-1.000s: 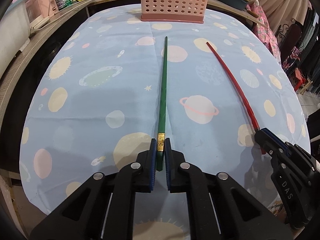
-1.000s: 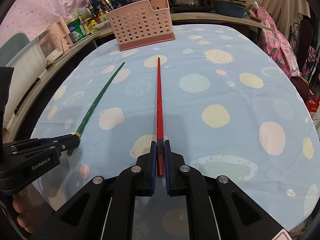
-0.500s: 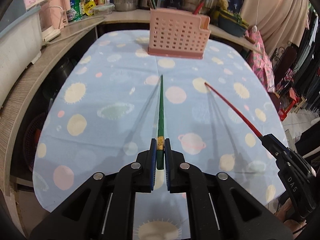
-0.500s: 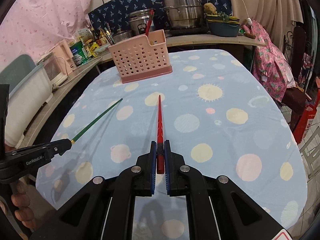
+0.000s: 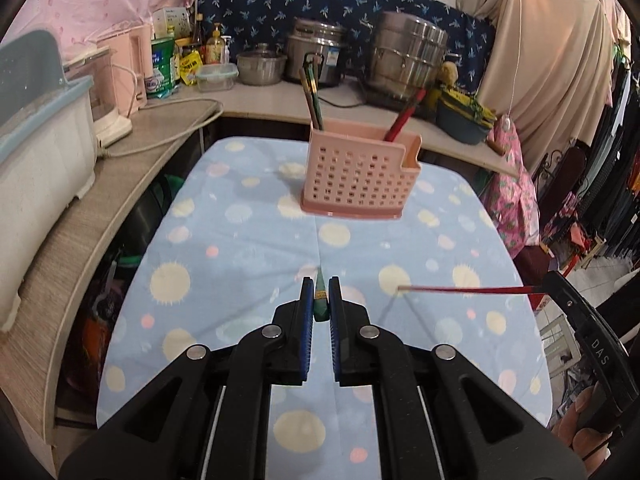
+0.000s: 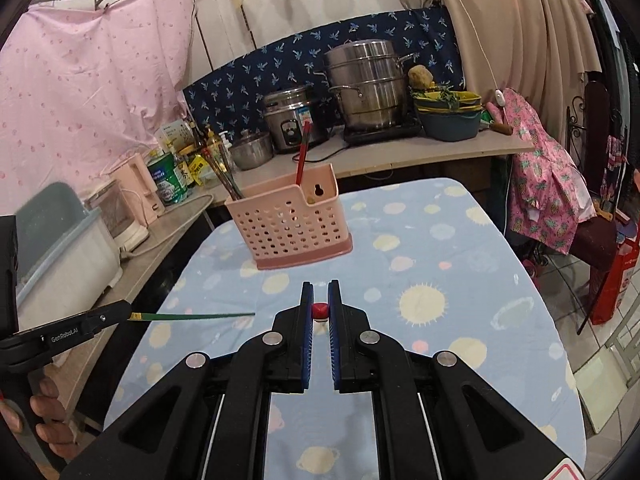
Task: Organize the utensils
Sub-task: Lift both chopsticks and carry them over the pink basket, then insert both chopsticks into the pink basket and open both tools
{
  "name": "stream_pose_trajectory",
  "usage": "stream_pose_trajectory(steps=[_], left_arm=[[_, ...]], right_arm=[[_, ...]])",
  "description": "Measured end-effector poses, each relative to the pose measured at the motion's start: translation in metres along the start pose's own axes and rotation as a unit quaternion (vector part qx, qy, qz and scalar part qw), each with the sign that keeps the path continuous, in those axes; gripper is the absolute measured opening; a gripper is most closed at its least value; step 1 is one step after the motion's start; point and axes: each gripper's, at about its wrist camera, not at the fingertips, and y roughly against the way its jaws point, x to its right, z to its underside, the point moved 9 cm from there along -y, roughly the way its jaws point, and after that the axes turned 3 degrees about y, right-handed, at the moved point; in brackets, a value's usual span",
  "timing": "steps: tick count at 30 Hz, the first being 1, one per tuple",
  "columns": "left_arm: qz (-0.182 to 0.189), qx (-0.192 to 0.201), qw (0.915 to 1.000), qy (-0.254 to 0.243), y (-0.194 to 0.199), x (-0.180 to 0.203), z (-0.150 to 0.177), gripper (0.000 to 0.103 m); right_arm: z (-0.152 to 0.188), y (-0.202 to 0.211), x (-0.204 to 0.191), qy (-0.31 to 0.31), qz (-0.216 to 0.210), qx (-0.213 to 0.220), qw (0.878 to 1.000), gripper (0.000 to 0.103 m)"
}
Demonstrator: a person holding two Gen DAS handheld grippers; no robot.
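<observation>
The table carries the pink caddy at its far edge, dead ahead of both tongs; left tongs clench the green chopstick, right tongs the red chopstick, both aloft above the cloth, long axes pointing caddy-ward.

Two black handheld tongs, the left tongs and right tongs, carry blue ribbed pads and silver round screws. White lettering marks their sides: "GenRobot.AI" on one, "DAS" on the other.
</observation>
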Motion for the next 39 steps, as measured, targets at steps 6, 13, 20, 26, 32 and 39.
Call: stream_pose_trajectory(steps=[6,13,20,26,32,39], left_arm=[[0.002,0.016,0.9999,0.006,-0.008,0.001,-0.04,0.007],[-0.002,0.041,0.9991,0.01,-0.018,0.004,-0.094,0.007],[0.012,0.08,0.9965,0.021,-0.014,0.015,-0.162,0.007],[0.027,0.141,0.9891,0.032,0.0,0.032,-0.233,0.007],[0.029,0.173,0.9838,0.038,-0.013,0.037,-0.277,0.007],[0.009,0.151,0.988,0.032,-0.06,0.031,-0.28,0.007]], right_arm=[[-0.034,-0.018,0.001,-0.004,-0.004,0.013,1.0,0.007],[-0.081,-0.034,-0.006,-0.006,-0.015,0.039,0.999,0.007],[-0.153,-0.047,-0.017,-0.017,-0.036,0.086,0.996,0.007],[-0.221,-0.059,-0.029,-0.03,-0.045,0.135,0.989,0.007],[-0.267,-0.085,-0.039,-0.034,-0.046,0.155,0.986,0.007],[-0.263,-0.139,-0.039,-0.034,-0.039,0.123,0.991,0.007]])
